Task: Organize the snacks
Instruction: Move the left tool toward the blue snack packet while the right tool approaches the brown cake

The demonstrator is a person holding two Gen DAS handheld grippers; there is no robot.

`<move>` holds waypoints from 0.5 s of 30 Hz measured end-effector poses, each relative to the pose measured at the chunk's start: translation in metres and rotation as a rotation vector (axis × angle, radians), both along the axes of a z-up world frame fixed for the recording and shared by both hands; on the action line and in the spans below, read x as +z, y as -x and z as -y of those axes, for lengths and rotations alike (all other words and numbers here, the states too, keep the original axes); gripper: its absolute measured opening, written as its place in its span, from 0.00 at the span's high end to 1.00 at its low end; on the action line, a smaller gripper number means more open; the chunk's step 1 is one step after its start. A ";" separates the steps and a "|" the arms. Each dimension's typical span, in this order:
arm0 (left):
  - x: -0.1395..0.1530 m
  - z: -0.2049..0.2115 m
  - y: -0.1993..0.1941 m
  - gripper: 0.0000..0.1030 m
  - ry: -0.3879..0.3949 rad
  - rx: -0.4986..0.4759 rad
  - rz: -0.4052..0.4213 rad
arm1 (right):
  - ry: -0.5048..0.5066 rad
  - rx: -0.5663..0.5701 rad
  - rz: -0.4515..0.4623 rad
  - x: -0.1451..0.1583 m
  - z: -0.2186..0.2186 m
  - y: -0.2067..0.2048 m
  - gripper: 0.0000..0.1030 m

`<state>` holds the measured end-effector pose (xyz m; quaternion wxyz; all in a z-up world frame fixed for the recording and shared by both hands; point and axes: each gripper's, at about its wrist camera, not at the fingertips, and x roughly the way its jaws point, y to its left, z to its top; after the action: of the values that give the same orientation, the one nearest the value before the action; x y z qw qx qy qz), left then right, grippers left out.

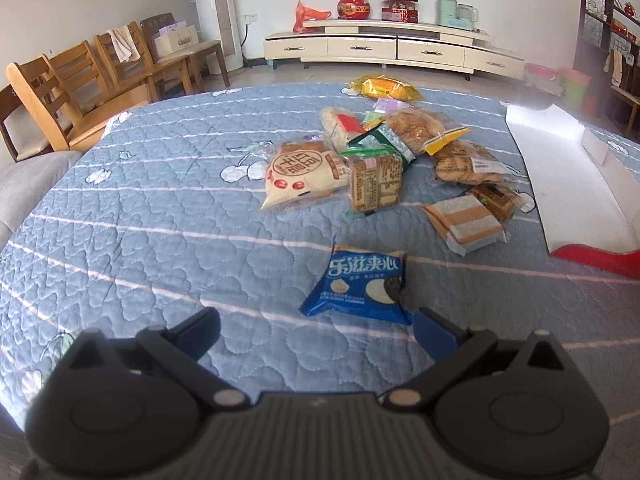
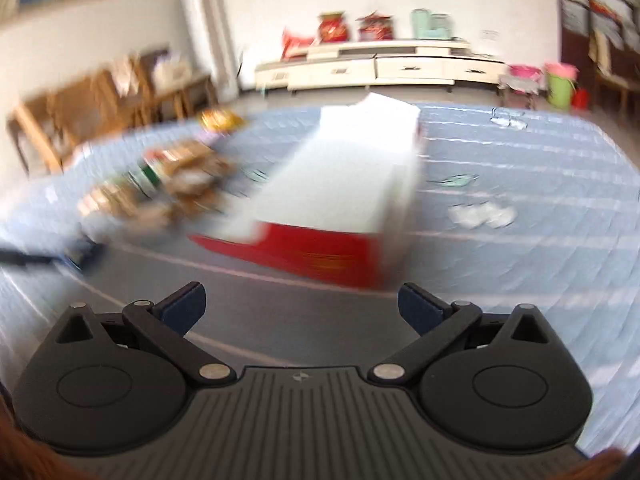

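Several snack packets lie in a pile (image 1: 384, 156) on a blue quilted cloth (image 1: 140, 220). A blue cookie packet (image 1: 360, 286) lies apart, just ahead of my left gripper (image 1: 316, 330), which is open and empty above the cloth. A white box with a red front (image 1: 576, 184) stands open to the right of the pile. In the blurred right wrist view the box (image 2: 340, 192) is straight ahead, with the pile (image 2: 160, 188) to its left. My right gripper (image 2: 300, 306) is open and empty, short of the box's red wall.
Wooden chairs (image 1: 80, 92) stand beyond the cloth's left edge. A cream TV cabinet (image 1: 392, 46) with jars lines the far wall. A dark shelf (image 1: 608, 20) and coloured bins (image 1: 568, 84) stand at the far right. A dark object (image 2: 24, 258) pokes in at left.
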<state>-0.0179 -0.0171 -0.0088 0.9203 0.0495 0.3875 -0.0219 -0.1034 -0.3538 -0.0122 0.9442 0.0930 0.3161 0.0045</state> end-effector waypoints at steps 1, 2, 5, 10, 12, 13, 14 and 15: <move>0.000 0.002 0.000 0.01 -0.003 -0.003 0.003 | -0.004 -0.016 0.007 0.000 -0.015 0.001 0.00; 0.000 0.001 0.001 0.01 -0.003 -0.010 0.005 | 0.003 -0.029 0.012 0.000 -0.034 0.001 0.00; 0.001 -0.005 0.006 0.01 0.007 -0.018 0.004 | 0.050 -0.051 0.047 0.004 -0.081 -0.006 0.00; 0.001 -0.017 0.008 0.01 0.013 -0.004 0.008 | 0.132 -0.026 0.025 0.010 -0.126 -0.027 0.00; 0.000 -0.019 0.006 0.01 0.020 -0.002 0.003 | 0.112 -0.023 0.038 0.012 -0.126 -0.031 0.00; -0.001 -0.019 0.005 0.01 0.019 -0.003 0.001 | 0.102 -0.022 0.037 0.012 -0.122 -0.034 0.00; -0.002 -0.020 0.005 0.01 0.020 -0.001 -0.001 | 0.101 -0.026 0.031 0.013 -0.123 -0.037 0.00; -0.003 -0.020 0.003 0.01 0.021 0.001 -0.006 | 0.103 -0.028 0.025 0.009 -0.129 -0.041 0.00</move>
<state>-0.0214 0.0026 -0.0119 0.9196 0.0396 0.3901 -0.0259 -0.0626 -0.2250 -0.0034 0.9515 0.0485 0.3029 -0.0240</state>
